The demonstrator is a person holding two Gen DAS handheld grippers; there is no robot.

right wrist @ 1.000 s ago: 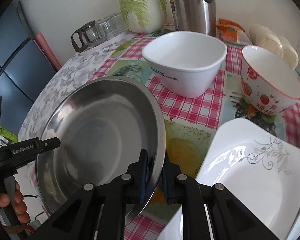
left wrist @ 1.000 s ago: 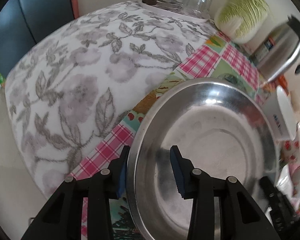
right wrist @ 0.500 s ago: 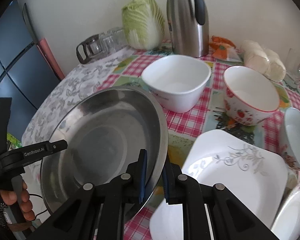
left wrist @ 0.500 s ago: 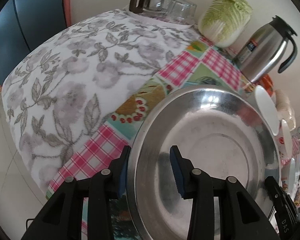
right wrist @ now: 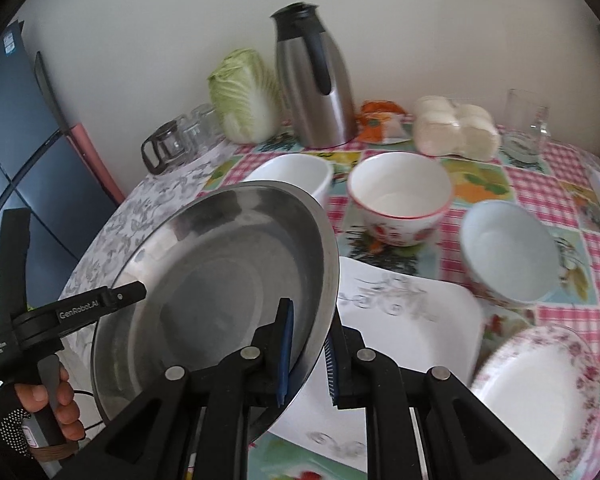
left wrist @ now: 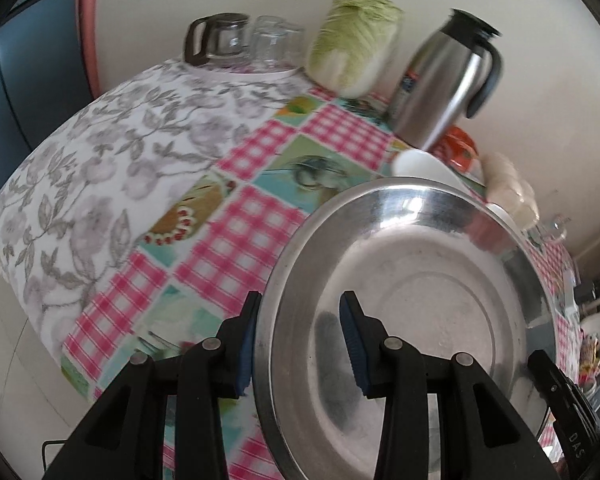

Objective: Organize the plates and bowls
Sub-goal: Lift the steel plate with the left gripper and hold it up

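A large steel basin is held in the air above the table, tilted. My left gripper straddles its left rim with a wide gap between the fingers. My right gripper is shut on the basin's right rim. On the table lie a white square plate, a floral plate, a strawberry bowl, a pale blue bowl and a white square bowl, partly hidden behind the basin.
A steel thermos, a cabbage, glass cups, a drinking glass and wrapped buns stand along the wall. A dark fridge is on the left past the table edge.
Both grippers have lifted the basin higher and drawn it back from the table. More of the table's bowls and plates show in the right wrist view.
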